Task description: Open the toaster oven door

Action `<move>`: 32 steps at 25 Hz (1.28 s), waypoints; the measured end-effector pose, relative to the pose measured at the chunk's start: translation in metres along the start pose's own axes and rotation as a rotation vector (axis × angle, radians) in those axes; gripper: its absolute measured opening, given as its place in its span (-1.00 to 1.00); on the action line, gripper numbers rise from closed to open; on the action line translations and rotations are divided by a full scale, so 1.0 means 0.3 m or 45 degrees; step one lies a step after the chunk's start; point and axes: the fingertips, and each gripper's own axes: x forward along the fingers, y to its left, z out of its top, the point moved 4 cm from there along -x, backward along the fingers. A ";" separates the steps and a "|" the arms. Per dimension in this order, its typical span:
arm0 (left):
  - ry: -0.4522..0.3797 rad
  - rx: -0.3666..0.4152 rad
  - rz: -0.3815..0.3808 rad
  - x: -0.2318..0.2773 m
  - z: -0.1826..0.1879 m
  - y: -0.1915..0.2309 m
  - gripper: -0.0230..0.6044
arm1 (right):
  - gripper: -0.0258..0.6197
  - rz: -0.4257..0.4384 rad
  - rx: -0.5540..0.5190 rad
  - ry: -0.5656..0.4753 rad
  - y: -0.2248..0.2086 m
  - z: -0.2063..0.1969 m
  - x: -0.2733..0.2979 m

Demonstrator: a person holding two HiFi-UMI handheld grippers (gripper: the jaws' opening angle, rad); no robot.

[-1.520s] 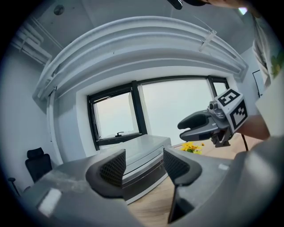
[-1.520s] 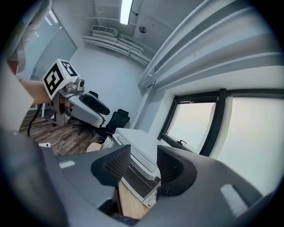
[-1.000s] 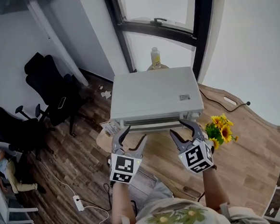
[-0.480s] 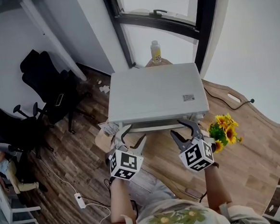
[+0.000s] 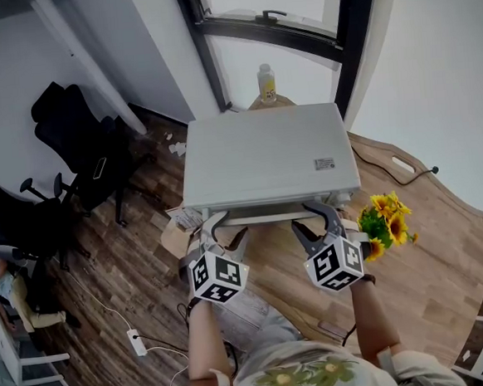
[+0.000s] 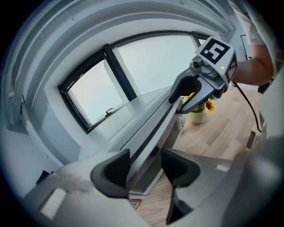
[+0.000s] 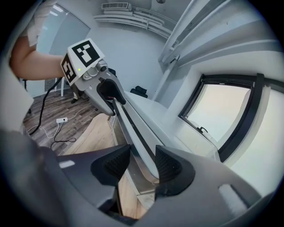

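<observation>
The toaster oven (image 5: 267, 153) has a smooth, matt, pale grey metal top. Its door handle (image 6: 155, 133) is a shiny metal bar. The bench (image 5: 433, 252) is smooth light wood with fine lines in it. At nine o'clock the floor (image 5: 119, 277) is darker, streaky wood planks, and the chairs (image 5: 72, 151) are dull black.

Head view overhead — gripper views hug the toaster oven (image 5: 267, 153).
</observation>
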 end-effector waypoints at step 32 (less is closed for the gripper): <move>-0.003 -0.136 0.047 -0.105 -0.097 -0.176 -0.23 | -0.37 0.040 -0.158 0.084 0.061 -0.005 -0.076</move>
